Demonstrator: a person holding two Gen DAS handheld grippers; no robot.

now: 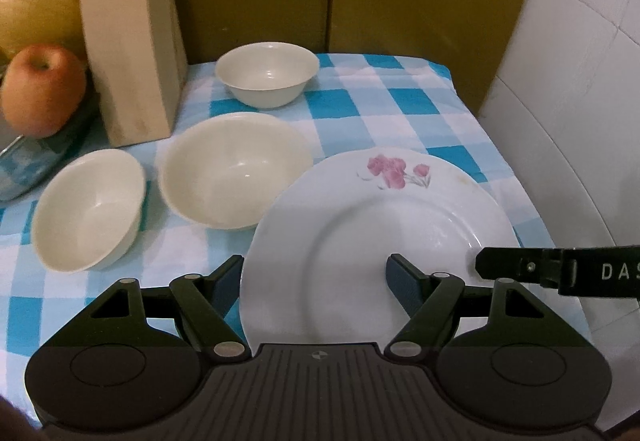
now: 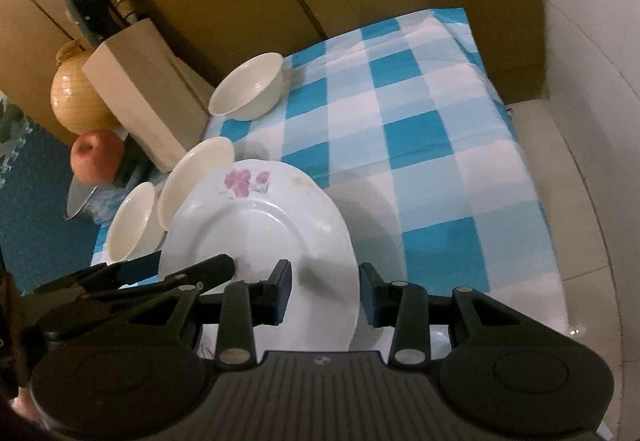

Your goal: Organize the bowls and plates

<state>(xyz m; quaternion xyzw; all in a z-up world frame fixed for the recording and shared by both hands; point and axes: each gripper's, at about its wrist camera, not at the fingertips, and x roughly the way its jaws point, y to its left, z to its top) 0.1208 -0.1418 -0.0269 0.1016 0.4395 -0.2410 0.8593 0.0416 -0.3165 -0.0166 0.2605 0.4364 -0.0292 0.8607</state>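
Both claws straddle the flowered plate (image 1: 376,225), left claw (image 1: 314,281) and right claw (image 2: 325,295) unclenched, apparently positioning for a lift.

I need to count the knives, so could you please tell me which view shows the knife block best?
The right wrist view: the knife block shows whole there, with handles sticking from its top. The left wrist view shows only its body; the top is cropped, no handles visible.
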